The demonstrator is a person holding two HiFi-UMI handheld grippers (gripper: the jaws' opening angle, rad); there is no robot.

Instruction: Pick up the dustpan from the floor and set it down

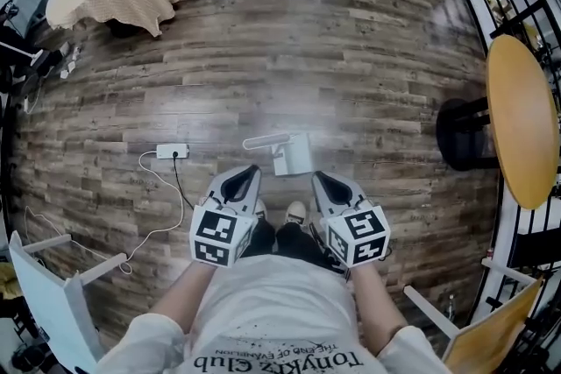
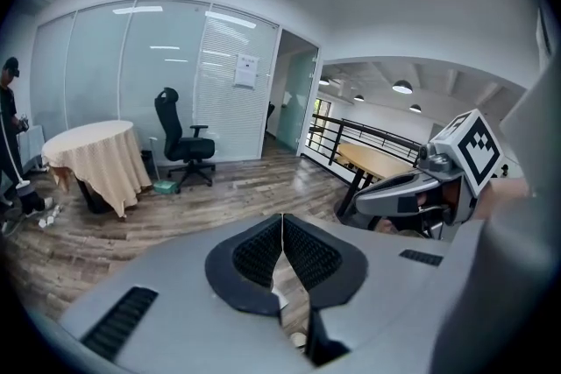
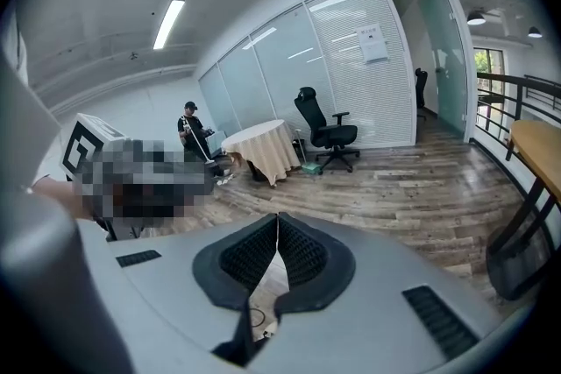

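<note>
We held the left gripper (image 1: 249, 174) and the right gripper (image 1: 321, 179) side by side, pointing forward and down. Each was clenched, pads meeting at the tips, with nothing between them. The dustpan (image 1: 292, 155) (white, its handle reaching left) lay on the wooden floor (image 1: 351, 57) just ahead of our shoes (image 1: 296, 211), between the two gripper tips and touched by neither. A power strip (image 1: 173, 151) lay to its left.

My left gripper (image 1: 248, 178) and right gripper (image 1: 321, 181) are grey moulded shells with black ribbed fingers (image 2: 252, 254). Behind the fingers each carries a white cube (image 1: 217, 239) of black square markers. Further back I wear a white short-sleeved T-shirt (image 1: 272, 311) with black lettering, dark trousers (image 1: 294, 243) and pale shoes (image 1: 296, 211).
</note>
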